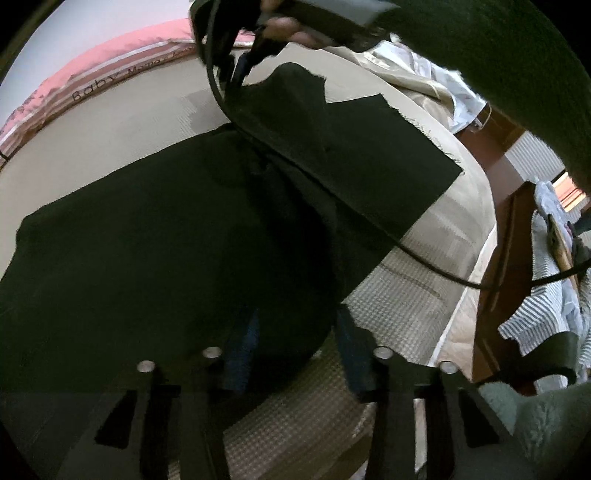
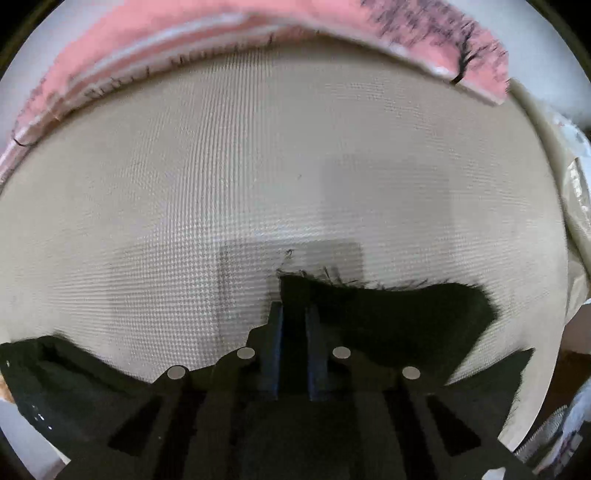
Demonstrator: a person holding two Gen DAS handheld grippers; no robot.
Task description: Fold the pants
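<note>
Dark green-black pants (image 1: 155, 229) lie spread on a beige textured mattress (image 1: 110, 144). In the left wrist view my left gripper (image 1: 291, 332) is open, its fingers straddling the pants' near edge. My right gripper (image 1: 255, 48) shows at the top of that view, holding a frayed pant-leg hem (image 1: 332, 122) lifted off the bed. In the right wrist view my right gripper (image 2: 294, 321) is shut on the frayed hem of the pants (image 2: 399, 314), held low over the mattress (image 2: 258, 166).
A pink blanket (image 2: 184, 33) with lettering lines the far edge of the bed. A black cable (image 1: 424, 258) runs across the pants. At the right are a cream cover (image 1: 417, 85), brown wooden furniture (image 1: 506, 236) and striped cloth (image 1: 535, 317).
</note>
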